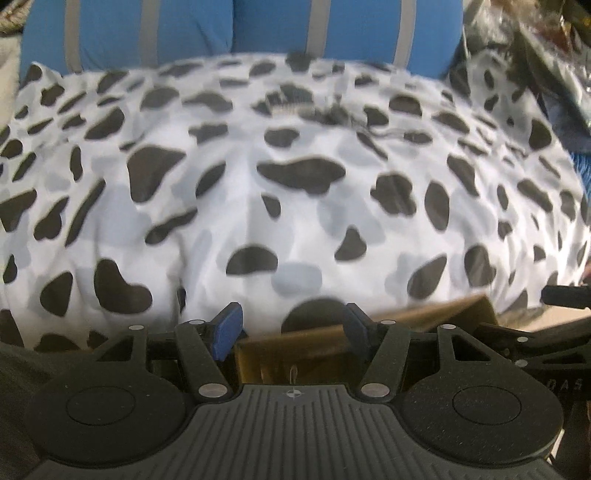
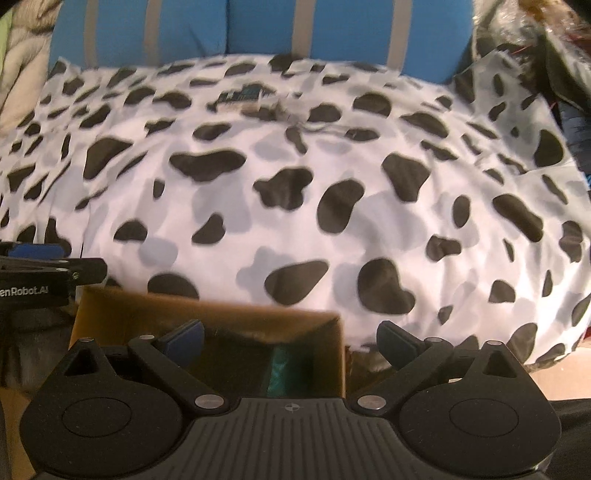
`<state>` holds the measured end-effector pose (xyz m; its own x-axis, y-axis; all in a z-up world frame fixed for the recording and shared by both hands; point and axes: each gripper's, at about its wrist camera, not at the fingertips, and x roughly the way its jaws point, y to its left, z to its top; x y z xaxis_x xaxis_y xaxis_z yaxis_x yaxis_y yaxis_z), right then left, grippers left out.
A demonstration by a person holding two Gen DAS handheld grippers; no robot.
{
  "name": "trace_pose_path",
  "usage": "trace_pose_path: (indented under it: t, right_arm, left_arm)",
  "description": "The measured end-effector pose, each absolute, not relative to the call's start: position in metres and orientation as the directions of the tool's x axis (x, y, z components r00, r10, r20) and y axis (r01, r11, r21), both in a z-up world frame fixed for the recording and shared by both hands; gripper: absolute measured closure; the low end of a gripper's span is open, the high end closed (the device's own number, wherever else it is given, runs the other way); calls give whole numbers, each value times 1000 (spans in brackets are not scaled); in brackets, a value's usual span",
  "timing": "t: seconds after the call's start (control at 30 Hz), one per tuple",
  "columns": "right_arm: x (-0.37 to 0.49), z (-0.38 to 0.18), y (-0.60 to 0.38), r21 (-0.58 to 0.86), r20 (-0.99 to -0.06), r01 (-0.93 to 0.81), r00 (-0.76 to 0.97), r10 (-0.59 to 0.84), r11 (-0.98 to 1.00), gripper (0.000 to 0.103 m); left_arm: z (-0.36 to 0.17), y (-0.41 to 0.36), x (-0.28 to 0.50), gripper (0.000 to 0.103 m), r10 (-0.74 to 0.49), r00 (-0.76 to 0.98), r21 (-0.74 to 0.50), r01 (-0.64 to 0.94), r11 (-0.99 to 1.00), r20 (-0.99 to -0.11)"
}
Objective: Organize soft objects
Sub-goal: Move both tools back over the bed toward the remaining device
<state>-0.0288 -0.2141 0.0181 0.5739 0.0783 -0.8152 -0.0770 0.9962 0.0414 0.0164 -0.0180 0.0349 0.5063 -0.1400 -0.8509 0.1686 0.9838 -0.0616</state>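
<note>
Both tools hang with jaws spread and nothing between them: the left gripper (image 1: pixel 291 325) and the right gripper (image 2: pixel 290 341) sit low in their frames above an open brown cardboard box (image 2: pixel 207 314). Beyond it, filling mid-frame, lies the plump white pillow with black cow-patch print (image 1: pixel 295 177) against blue grey-striped cushions (image 1: pixel 277 26). This looks like the approach; next, each must reach forward and pinch the pillow's near edge.
</note>
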Motion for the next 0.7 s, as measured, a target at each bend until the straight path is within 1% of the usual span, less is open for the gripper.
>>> trace_pose_path:
  t: [0.23, 0.3, 0.37, 0.7]
  right_arm:
    - [-32, 32, -221, 47, -747, -36, 662, 59, 998, 4]
    - [-33, 35, -224, 58, -727, -27, 684, 61, 998, 4]
    - [-35, 38, -227, 64, -707, -19, 704, 59, 998, 4]
    - [-35, 42, -228, 57, -670, -22, 740, 54, 998, 3]
  left_arm:
    - [47, -18, 13, 43, -145, 597, -57, 165, 985, -789]
    - [50, -19, 11, 40, -146, 617, -49, 171, 984, -773]
    - [53, -20, 10, 32, -143, 637, -41, 173, 984, -757]
    - [57, -20, 8, 32, -137, 683, -31, 166, 986, -717]
